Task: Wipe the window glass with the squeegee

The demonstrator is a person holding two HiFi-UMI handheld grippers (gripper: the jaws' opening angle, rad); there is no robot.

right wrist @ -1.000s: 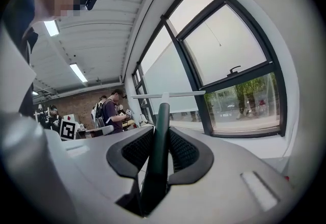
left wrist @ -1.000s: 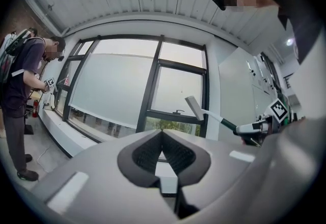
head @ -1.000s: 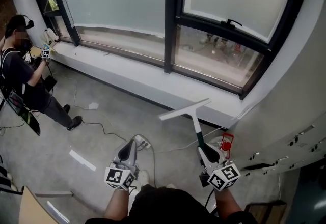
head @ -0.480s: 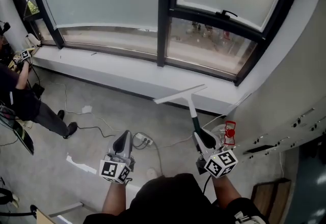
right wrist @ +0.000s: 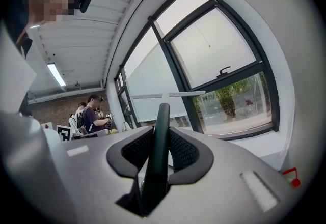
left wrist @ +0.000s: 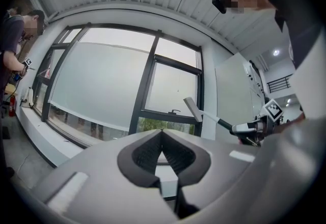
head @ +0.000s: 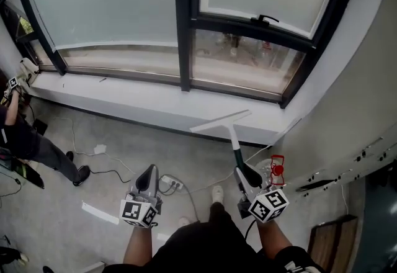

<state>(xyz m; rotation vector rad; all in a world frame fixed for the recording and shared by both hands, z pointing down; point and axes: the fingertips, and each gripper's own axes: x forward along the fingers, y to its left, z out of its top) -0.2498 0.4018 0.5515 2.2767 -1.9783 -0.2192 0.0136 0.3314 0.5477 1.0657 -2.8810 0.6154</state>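
Observation:
My right gripper is shut on the dark green handle of the squeegee. Its white blade points toward the window glass but stays short of it, over the white sill. In the right gripper view the handle runs up between the jaws to the blade. My left gripper hangs at the lower left, shut and holding nothing; its closed tips face the window, and the squeegee shows off to its right.
A black window frame post splits the panes. A power strip with cables lies on the floor. A red object sits by the right wall. Another person stands at the far left.
The view has shifted right and closer to the window; the other person has slid toward the left edge. The squeegee stays gripped, its blade a little nearer the sill.

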